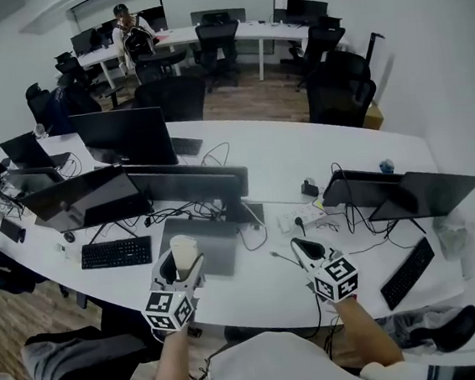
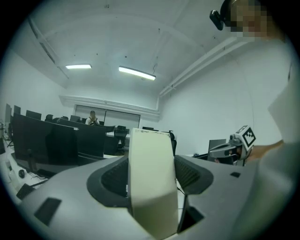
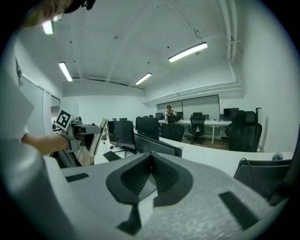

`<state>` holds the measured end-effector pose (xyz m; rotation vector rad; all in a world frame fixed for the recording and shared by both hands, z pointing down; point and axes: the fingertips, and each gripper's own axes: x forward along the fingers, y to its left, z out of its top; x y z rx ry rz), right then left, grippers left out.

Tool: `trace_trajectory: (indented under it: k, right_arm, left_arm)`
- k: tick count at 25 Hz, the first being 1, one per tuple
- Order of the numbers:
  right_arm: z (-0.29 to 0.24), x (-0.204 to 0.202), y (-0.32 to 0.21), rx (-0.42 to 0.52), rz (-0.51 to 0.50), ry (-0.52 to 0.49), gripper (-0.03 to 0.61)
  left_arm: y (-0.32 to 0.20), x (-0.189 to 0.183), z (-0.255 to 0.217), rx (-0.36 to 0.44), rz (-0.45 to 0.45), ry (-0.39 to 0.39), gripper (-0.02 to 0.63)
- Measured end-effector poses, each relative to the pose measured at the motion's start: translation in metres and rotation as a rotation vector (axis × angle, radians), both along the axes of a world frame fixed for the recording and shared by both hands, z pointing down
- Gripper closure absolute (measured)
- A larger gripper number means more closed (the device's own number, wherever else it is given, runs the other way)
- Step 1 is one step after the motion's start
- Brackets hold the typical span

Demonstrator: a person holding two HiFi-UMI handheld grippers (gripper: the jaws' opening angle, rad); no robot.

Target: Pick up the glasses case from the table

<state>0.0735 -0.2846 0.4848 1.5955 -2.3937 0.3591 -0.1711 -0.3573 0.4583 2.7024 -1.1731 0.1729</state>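
The cream glasses case [image 1: 183,252] stands upright between the jaws of my left gripper [image 1: 182,268], lifted above the white table [image 1: 302,157]. In the left gripper view the glasses case [image 2: 152,183] fills the gap, and both dark pads of the left gripper [image 2: 152,161] press on its sides. My right gripper [image 1: 304,249] hovers to the right of it above the table's front edge. Its jaws [image 3: 151,161] meet at the tip with nothing between them. The right gripper view also shows the glasses case [image 3: 98,136] at the far left.
Dark monitors [image 1: 188,184] and a grey laptop [image 1: 213,242] stand just beyond the grippers. A keyboard [image 1: 116,253] lies at the left and another keyboard [image 1: 407,272] at the right. A power strip [image 1: 301,217] with cables lies in the middle. Office chairs [image 1: 341,90] and a seated person [image 1: 130,36] are further back.
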Motion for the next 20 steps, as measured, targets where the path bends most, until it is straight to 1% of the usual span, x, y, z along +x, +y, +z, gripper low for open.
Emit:
trace_trajectory:
  k: [5, 8, 12, 14, 18, 20]
  right_arm:
    - [-0.022, 0.003, -0.001, 0.043, 0.001, 0.000, 0.578]
    - [-0.033, 0.003, 0.006, 0.070, 0.002, 0.001, 0.578]
    - [-0.041, 0.013, 0.005, 0.100, 0.029, 0.017, 0.578]
    - [-0.044, 0.017, 0.002, 0.114, 0.039, 0.024, 0.578]
    - [-0.054, 0.019, 0.002, 0.171, 0.045, 0.070, 0.578]
    - [-0.054, 0.019, 0.001, 0.174, 0.051, 0.067, 0.578]
  left_arm:
    - [0.002, -0.011, -0.024, 0.037, -0.007, 0.044, 0.318]
    - [0.009, -0.017, -0.032, 0.062, -0.015, 0.051, 0.318]
    - [0.010, -0.020, -0.042, 0.095, -0.015, 0.064, 0.318]
    - [0.008, -0.021, -0.045, 0.103, -0.017, 0.070, 0.318]
    - [0.007, -0.022, -0.045, 0.106, -0.022, 0.074, 0.318]
    - [0.006, -0.022, -0.043, 0.105, -0.021, 0.078, 0.318]
